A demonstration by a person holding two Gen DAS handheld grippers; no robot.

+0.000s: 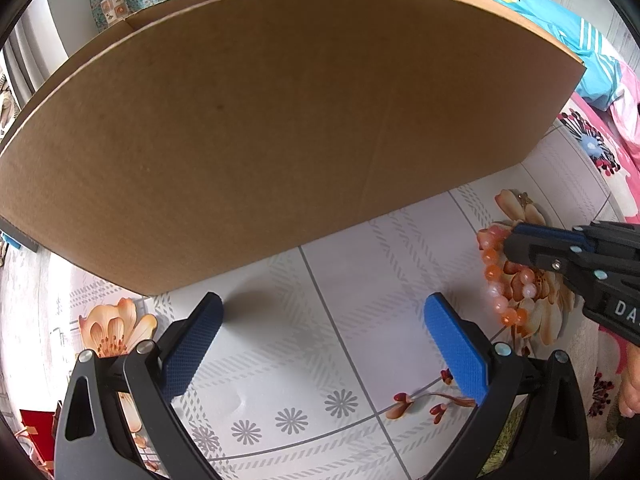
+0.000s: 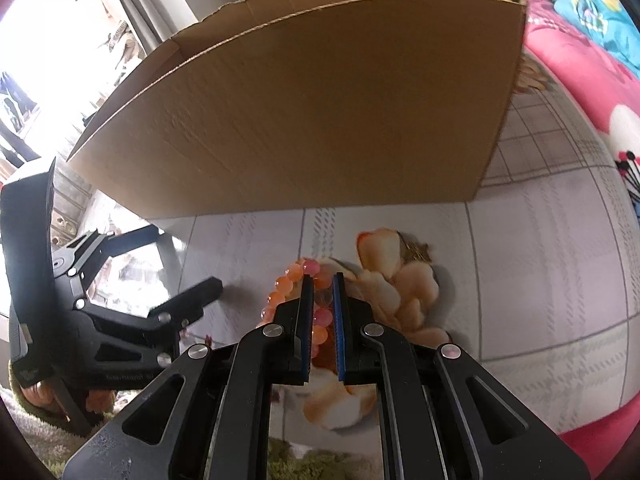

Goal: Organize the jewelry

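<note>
A bracelet of orange and pink beads sits between the pads of my right gripper, which is shut on it over the flowered tablecloth. In the left wrist view the bracelet hangs from the right gripper at the right edge. I cannot tell whether the beads touch the cloth. My left gripper stands open with nothing between its blue pads, close in front of the cardboard box. The right wrist view shows the left gripper at the left, beside the box.
A small gold-coloured piece lies on the cloth just past the bracelet. The box's tall wall fills the far side. Pink bedding and a blue cloth lie to the right. A red box sits at the near left.
</note>
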